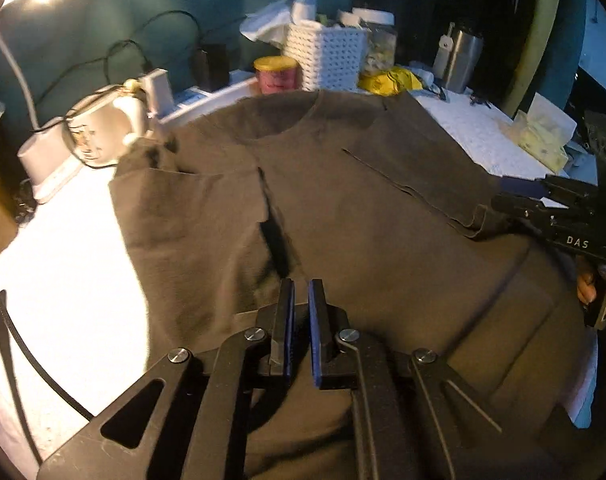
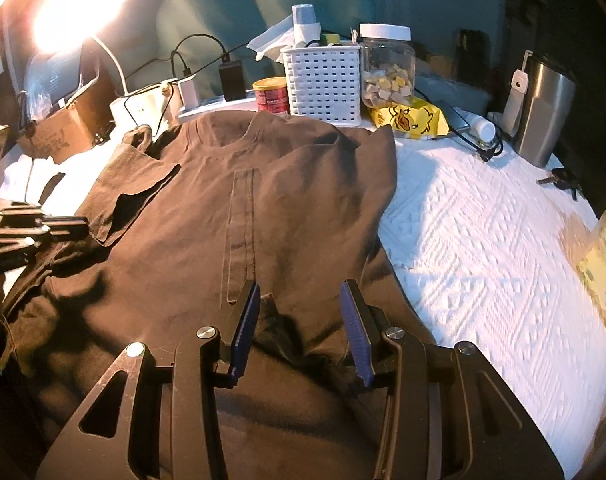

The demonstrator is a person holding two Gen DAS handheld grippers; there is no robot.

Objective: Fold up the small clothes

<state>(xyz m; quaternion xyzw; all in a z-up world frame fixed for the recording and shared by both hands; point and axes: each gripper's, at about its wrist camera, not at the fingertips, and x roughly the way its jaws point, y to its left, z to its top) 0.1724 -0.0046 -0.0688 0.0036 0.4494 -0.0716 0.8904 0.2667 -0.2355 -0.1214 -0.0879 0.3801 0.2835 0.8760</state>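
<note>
- 1 dark brown T-shirt (image 2: 239, 216) is lying flat across the centre of both frames on a white textured cloth (image 2: 483, 240), its neckline toward the top and both sleeves folded inward.
- Along the top of the frame are standing 1 white lattice basket (image 2: 323, 80), 1 clear jar with a white lid (image 2: 387, 68), 1 red can with a yellow lid (image 2: 271, 96), 1 steel tumbler (image 2: 543, 108) and 1 yellow duck-print packet (image 2: 415, 118); 1 lamp (image 2: 63, 16) is glaring at upper left.
- The white letters "DAS" are showing on the right gripper's body at the right edge of the left wrist view; the can's label is too blurred to read.
- The left gripper (image 1: 301, 320) is hovering over the shirt's lower middle, fingers nearly closed with a thin gap and nothing between them.
- The right gripper (image 2: 299, 320) is standing wide open above the shirt's lower part, holding nothing; contact with the fabric cannot be told.
</note>
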